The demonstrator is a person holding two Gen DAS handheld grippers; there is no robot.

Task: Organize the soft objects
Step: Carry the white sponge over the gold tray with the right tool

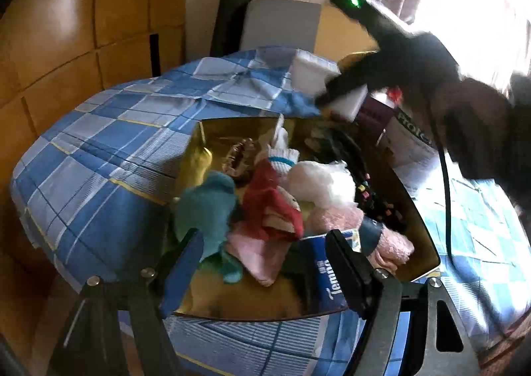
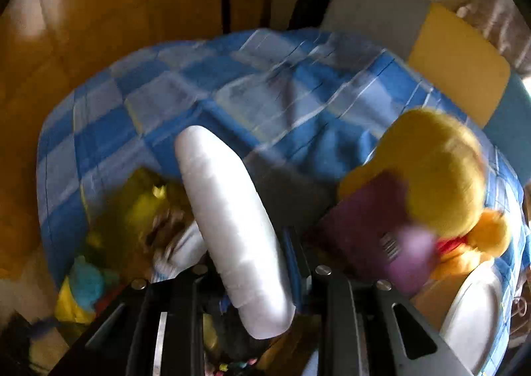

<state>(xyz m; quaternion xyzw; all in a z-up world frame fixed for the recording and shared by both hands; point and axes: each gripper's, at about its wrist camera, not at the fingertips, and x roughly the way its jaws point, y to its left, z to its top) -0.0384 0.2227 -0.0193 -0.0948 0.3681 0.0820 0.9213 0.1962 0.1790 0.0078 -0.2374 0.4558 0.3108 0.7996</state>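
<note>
A gold box (image 1: 421, 226) on the blue plaid cloth (image 1: 109, 150) holds a heap of soft things: a teal cloth (image 1: 209, 206), a red cloth (image 1: 275, 203), a white fluffy ball (image 1: 318, 183), pink towels (image 1: 259, 253) and a tissue pack (image 1: 323, 273). My left gripper (image 1: 265, 263) is open, low over the near end of the box, empty. My right gripper (image 2: 245, 260) is shut on a white foam block (image 2: 225, 210), lifted above the far right of the box; the block also shows in the left wrist view (image 1: 332, 87).
A yellow plush bear (image 2: 441, 177) and a purple box (image 2: 368, 226) lie on the cloth at the right, with a white plate (image 2: 471, 319) near them. A booklet (image 1: 411, 143) lies beside the gold box. Chairs (image 1: 278, 24) and wooden panelling stand behind.
</note>
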